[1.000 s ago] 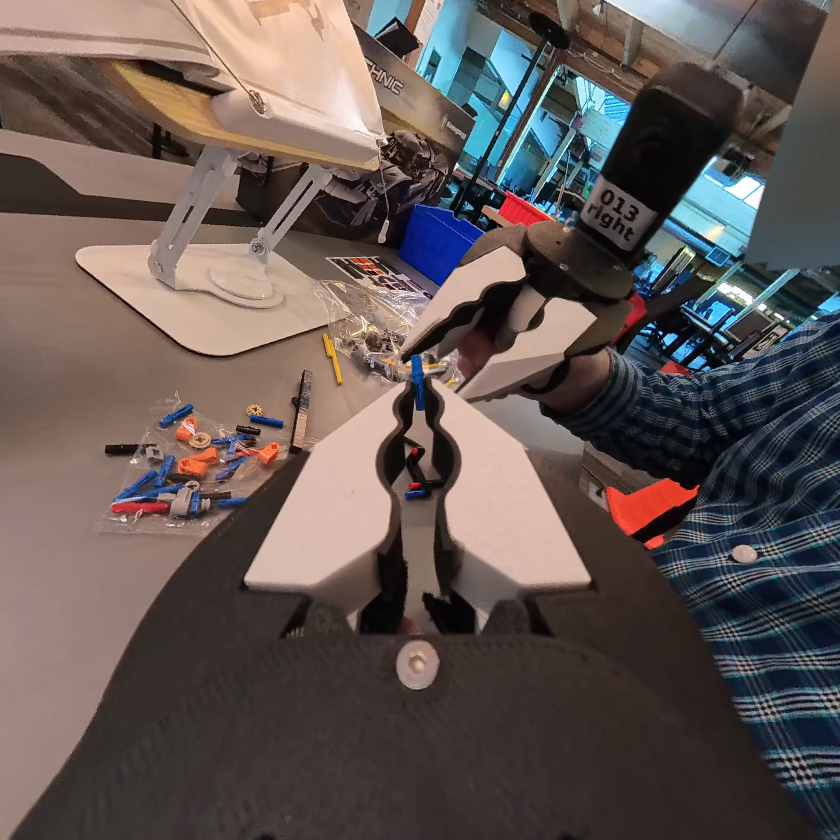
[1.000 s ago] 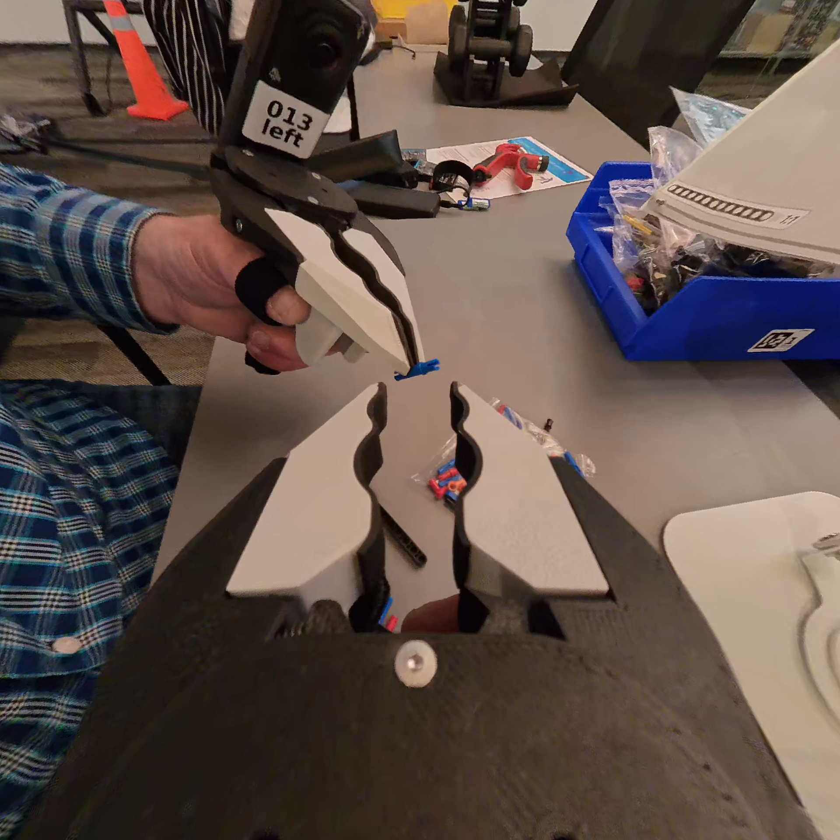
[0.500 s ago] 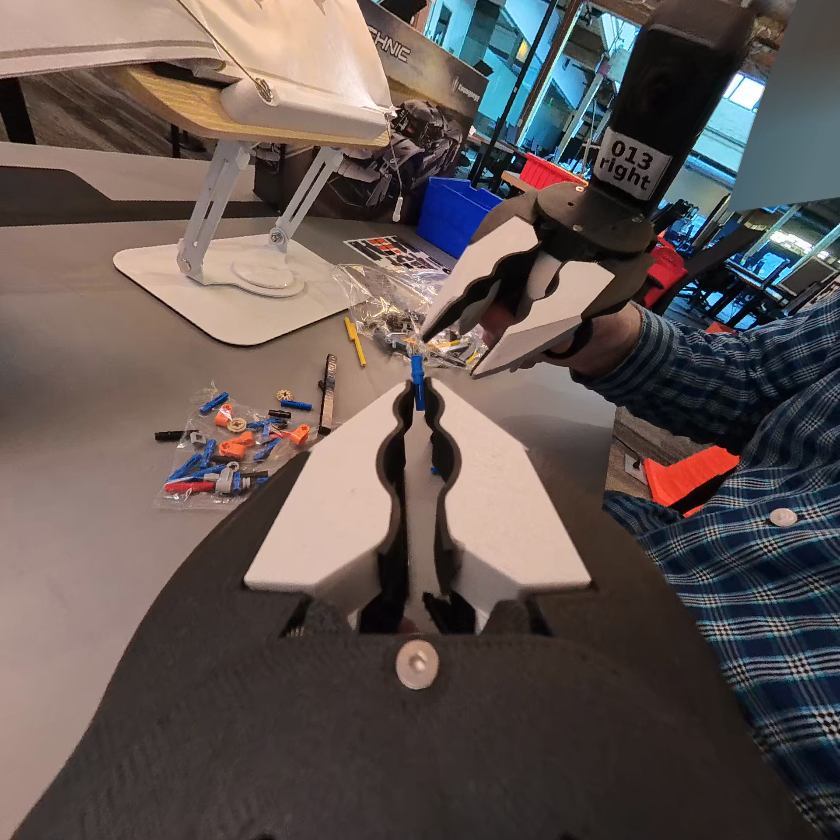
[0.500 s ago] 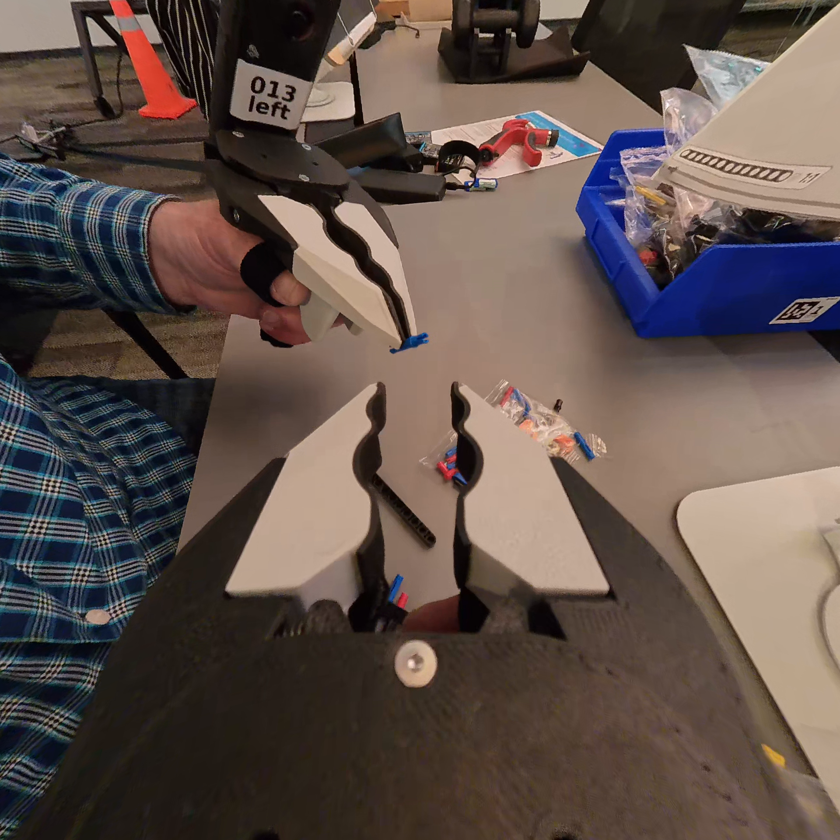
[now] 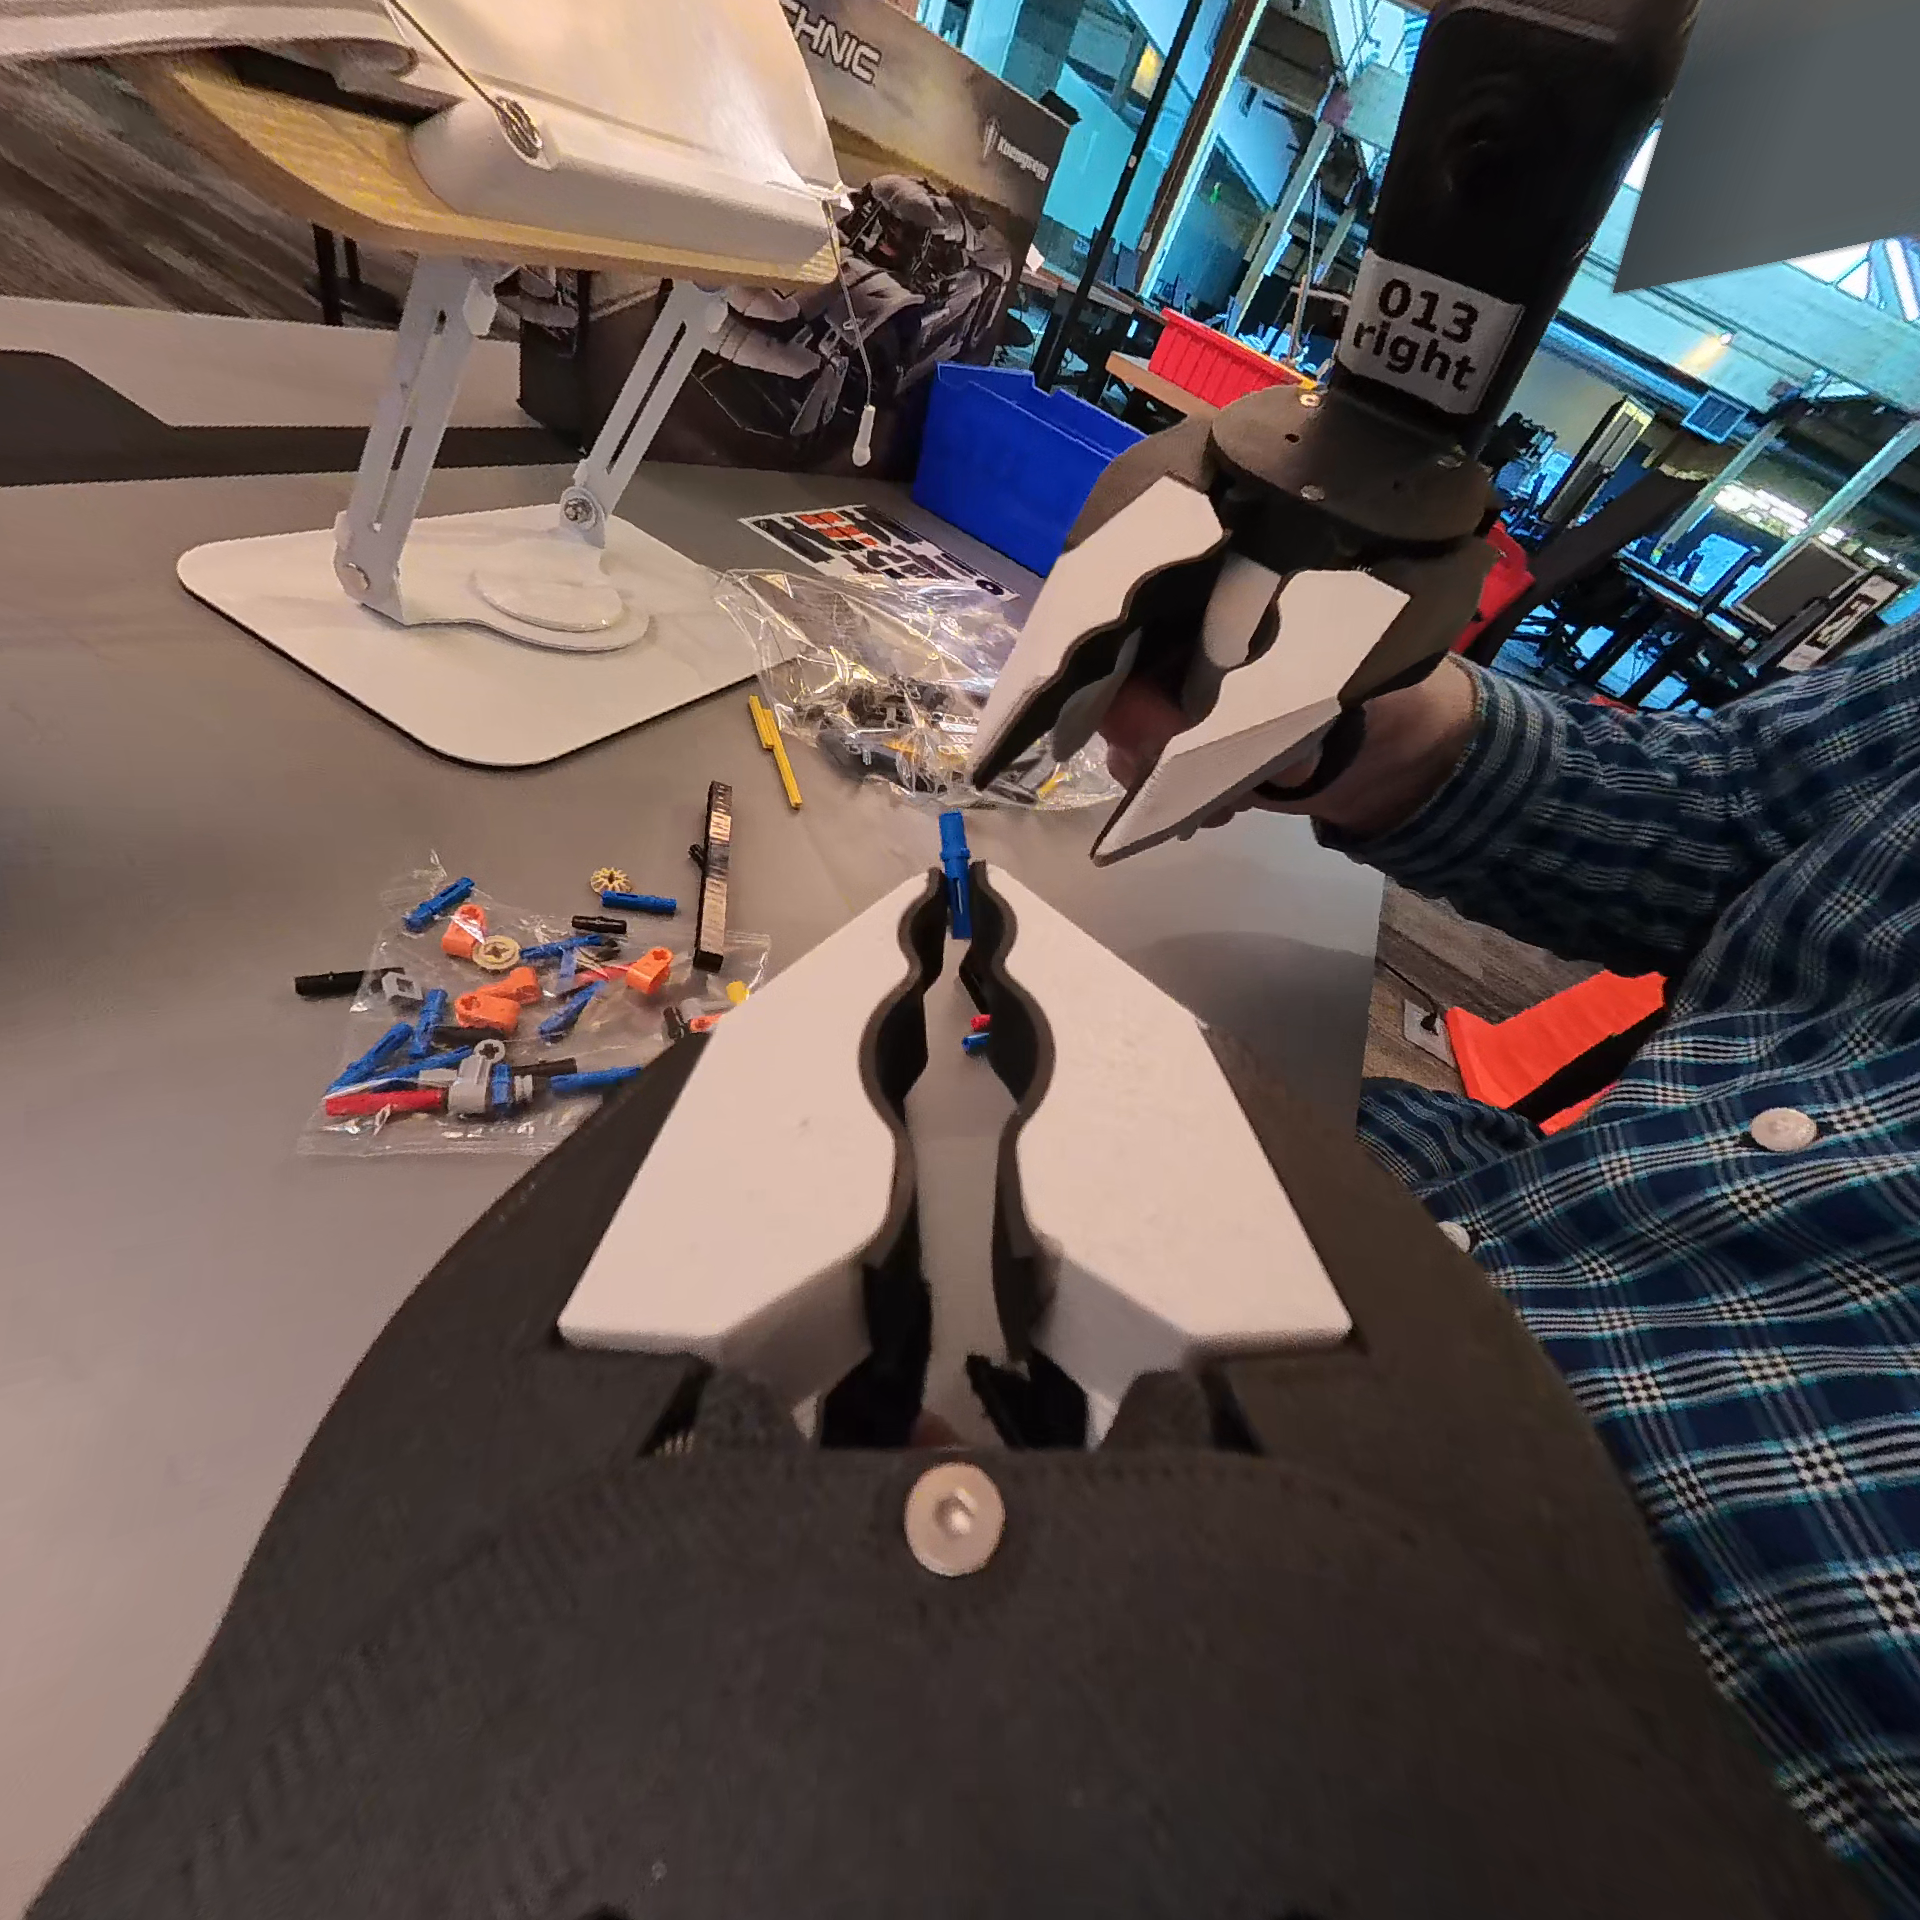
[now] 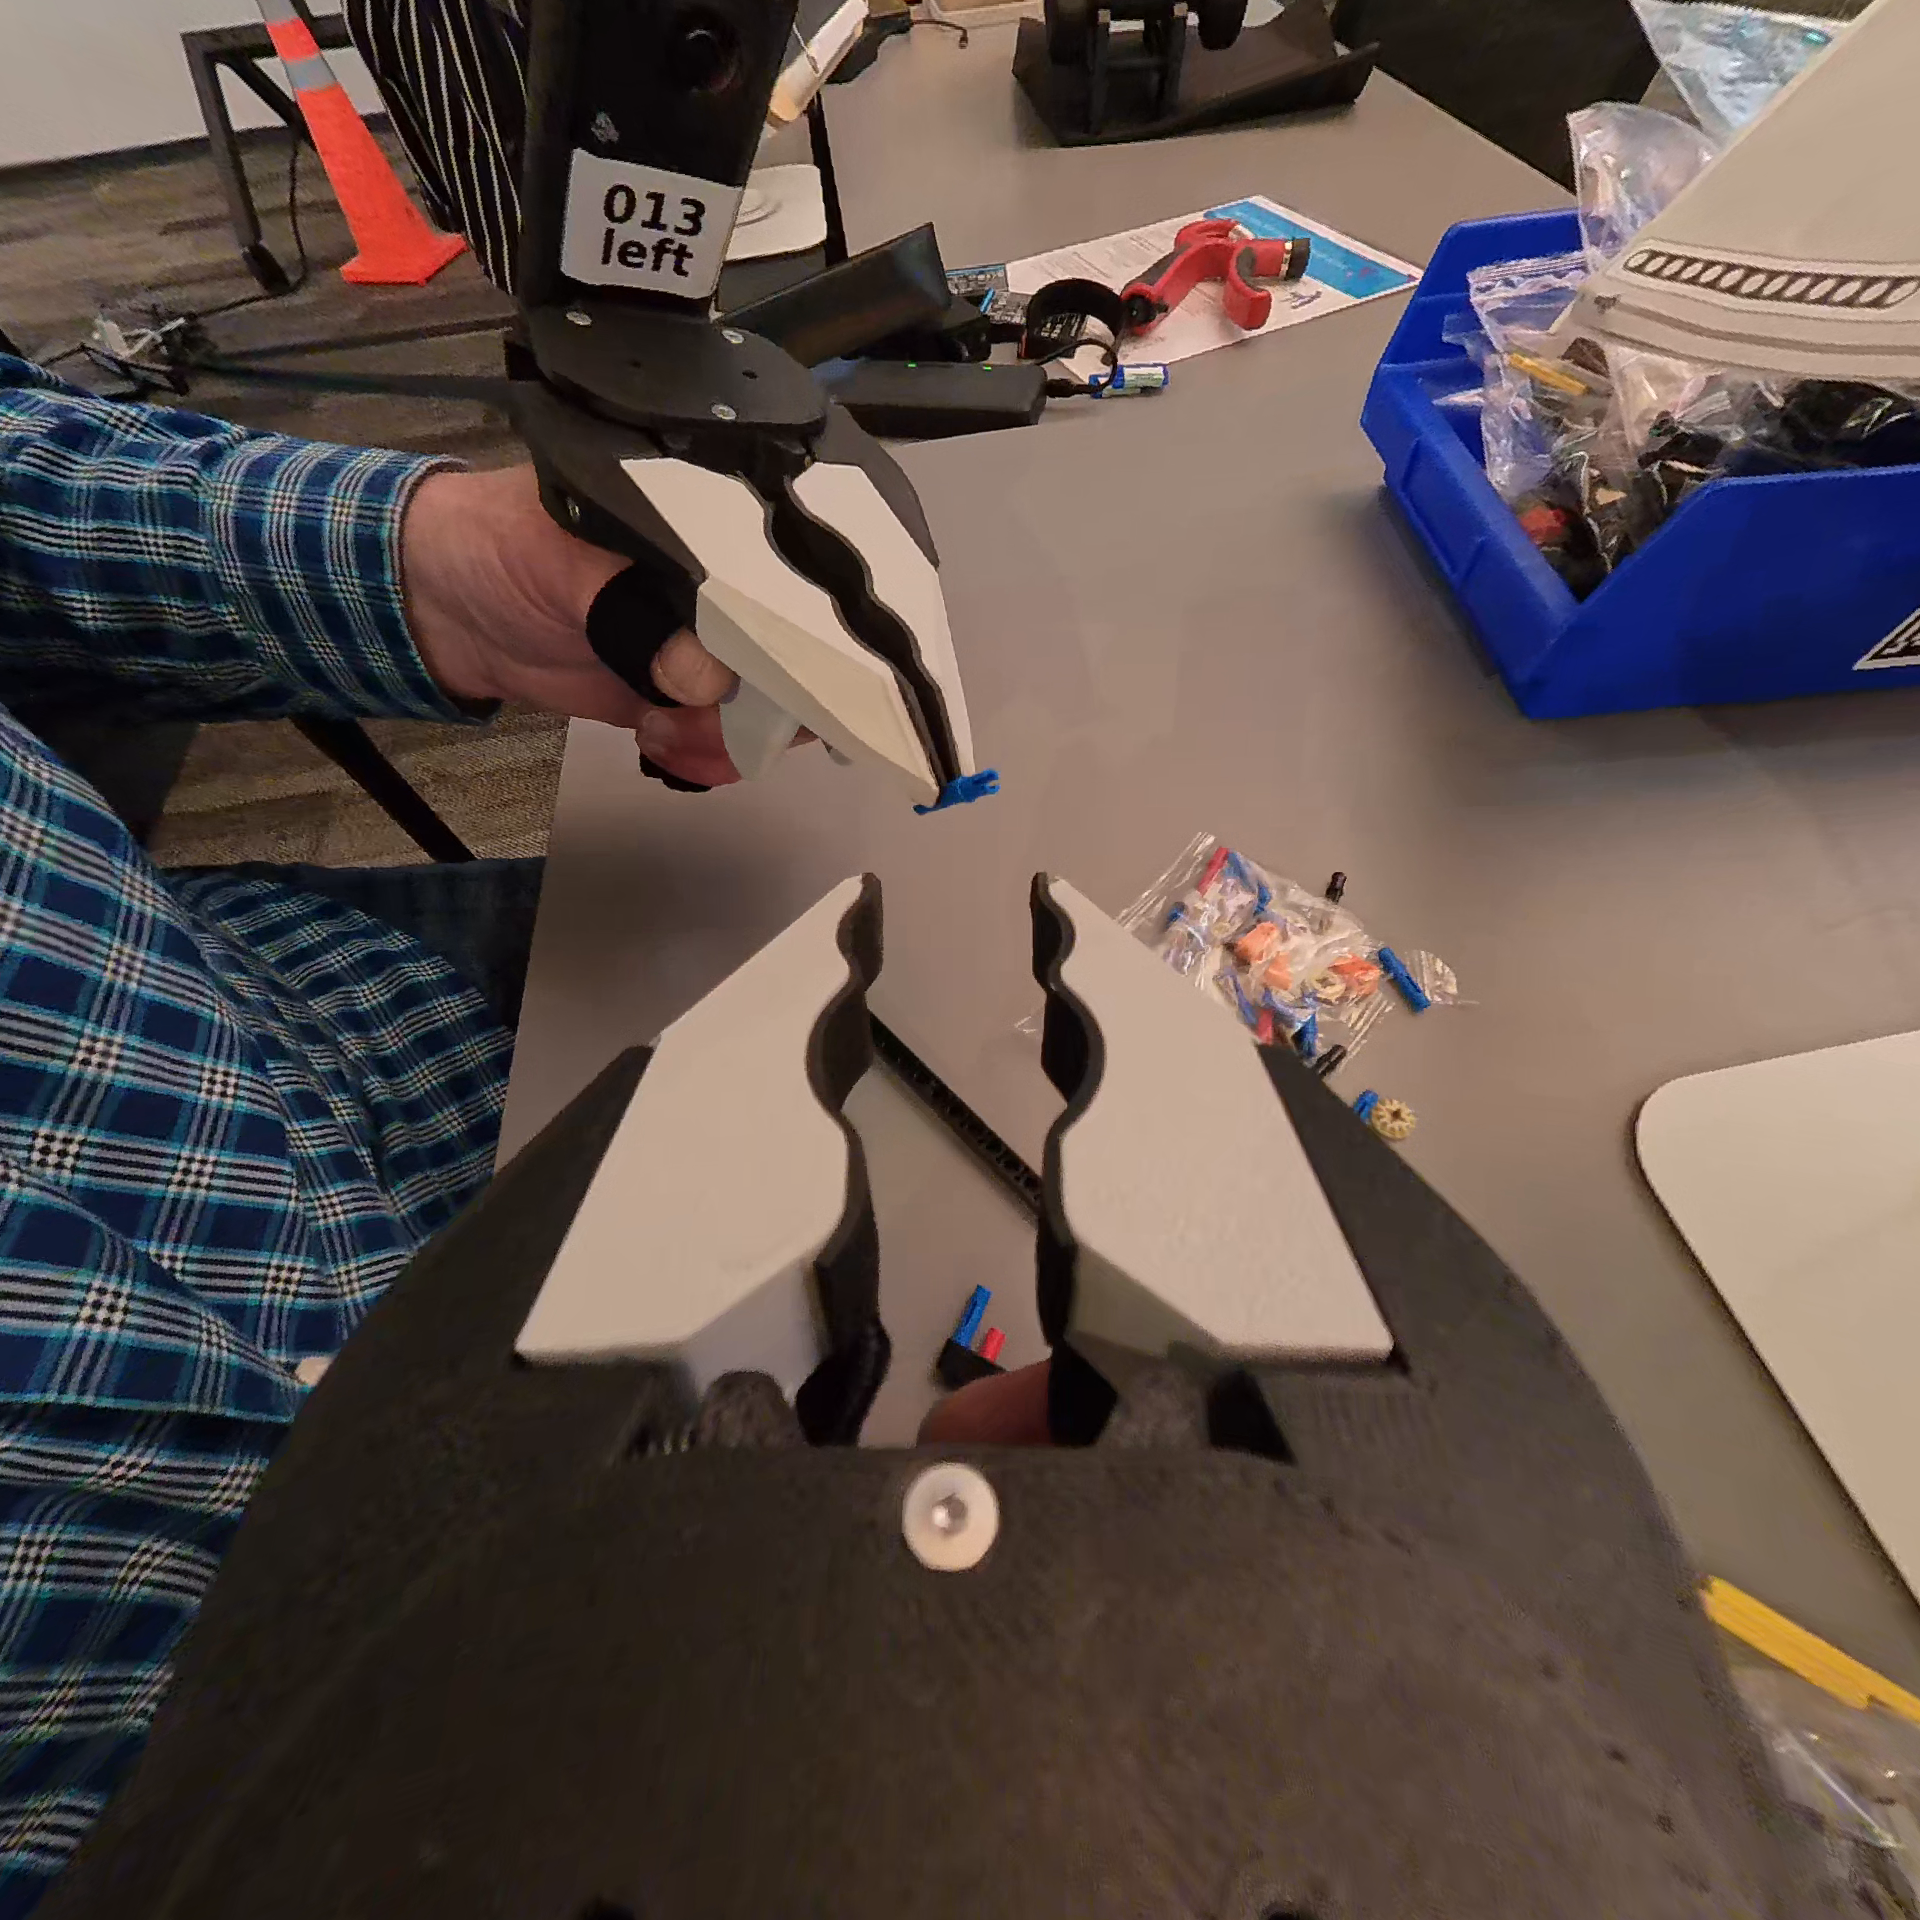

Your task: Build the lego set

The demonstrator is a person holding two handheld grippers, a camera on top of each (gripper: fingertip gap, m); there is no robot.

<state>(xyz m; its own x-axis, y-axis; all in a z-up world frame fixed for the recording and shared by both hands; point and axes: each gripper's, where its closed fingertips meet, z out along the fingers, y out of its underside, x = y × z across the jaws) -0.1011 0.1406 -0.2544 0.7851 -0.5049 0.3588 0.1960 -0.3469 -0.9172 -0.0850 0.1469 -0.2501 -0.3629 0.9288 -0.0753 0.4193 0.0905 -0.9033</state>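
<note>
Left wrist view shows your left gripper pinching a small blue connector pin at the very tips of its fingers, with roughly half the pin standing proud beyond them. The pin is held in the air above the grey table, not resting on anything. Your right gripper has its fingers spread with nothing between them, and sits just beside the pin, tips angled toward it but not touching.

Judge the pin as a very light, stiff plastic piece with a smooth, slippery skin. It will not bend or crush, but it can pivot or squirt out of a tip pinch if you push on it off-axis. The free end is the only part you can take; grip it across its round body close to the left fingertips, so the two grips stay aligned.

Farther out, the right wrist view shows a black beam lying flat on the table below your open fingers, and two short pins, one blue and one red, close under the gripper body. A clear bag of small parts in blue, orange and grey lies on your left, with a tan gear and loose pins around it. Beyond those are a crumpled clear bag, a yellow axle, a white stand and a blue bin stuffed with more bags.
</note>
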